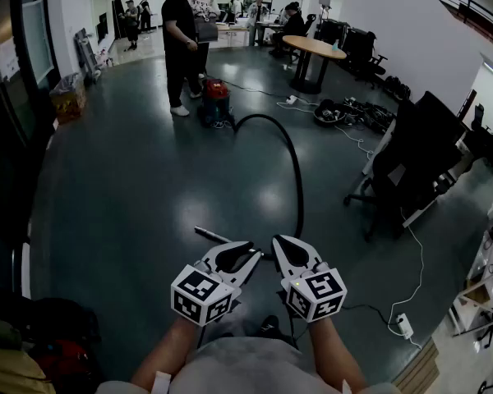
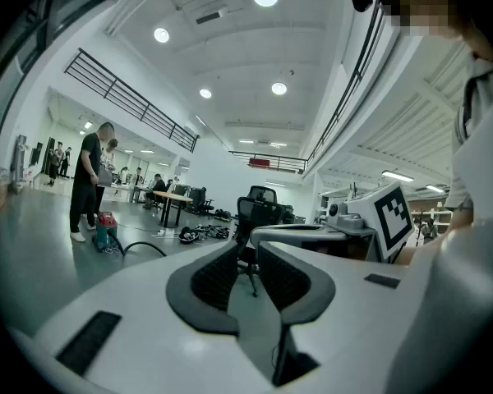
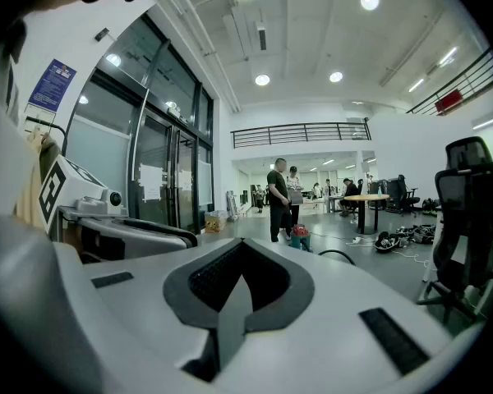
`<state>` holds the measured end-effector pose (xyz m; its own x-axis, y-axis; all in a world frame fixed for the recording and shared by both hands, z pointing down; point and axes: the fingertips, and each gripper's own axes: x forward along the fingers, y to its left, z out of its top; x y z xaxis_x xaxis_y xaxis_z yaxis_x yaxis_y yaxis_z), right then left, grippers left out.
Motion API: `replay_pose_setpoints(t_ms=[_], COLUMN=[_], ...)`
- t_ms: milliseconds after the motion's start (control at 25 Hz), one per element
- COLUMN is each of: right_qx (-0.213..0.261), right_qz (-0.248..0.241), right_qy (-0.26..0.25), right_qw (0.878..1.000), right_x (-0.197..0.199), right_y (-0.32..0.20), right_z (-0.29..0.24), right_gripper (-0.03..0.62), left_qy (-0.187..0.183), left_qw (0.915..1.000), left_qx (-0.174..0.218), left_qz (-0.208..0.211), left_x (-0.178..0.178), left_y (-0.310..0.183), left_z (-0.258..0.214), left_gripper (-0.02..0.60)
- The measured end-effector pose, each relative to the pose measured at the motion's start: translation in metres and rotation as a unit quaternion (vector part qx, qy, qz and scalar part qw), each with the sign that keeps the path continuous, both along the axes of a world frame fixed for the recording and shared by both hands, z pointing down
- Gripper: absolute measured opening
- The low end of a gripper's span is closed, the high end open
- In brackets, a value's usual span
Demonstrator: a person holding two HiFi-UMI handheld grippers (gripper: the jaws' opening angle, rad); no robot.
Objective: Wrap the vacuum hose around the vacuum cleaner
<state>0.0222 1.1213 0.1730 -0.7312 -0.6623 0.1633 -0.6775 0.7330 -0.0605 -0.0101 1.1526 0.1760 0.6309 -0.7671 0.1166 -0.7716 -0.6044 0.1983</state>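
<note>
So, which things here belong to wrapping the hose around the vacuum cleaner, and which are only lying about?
For the job:
- vacuum cleaner
- hose
- metal tube at the hose's near end

Only lying about:
- round table
- office chair
- power strip
- cable pile
</note>
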Motion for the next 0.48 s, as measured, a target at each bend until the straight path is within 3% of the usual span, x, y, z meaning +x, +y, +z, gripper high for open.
replay_pose_setpoints(t_ms=[480], right_qx=[-0.006], right_qz=[0.000], right_qy=[0.000], right_qw=[1.000], right_x=[-0.0023], right_y=[-0.0082], right_z=[0.0039], right_gripper=[0.005], left_qy=[-0.002], left_qw=[1.0000], left_qx=[-0.003], left_qz=[0.006], left_x=[0.0000], left_y=[-0.0069], left_z=[0.0036], left_gripper=[0.086])
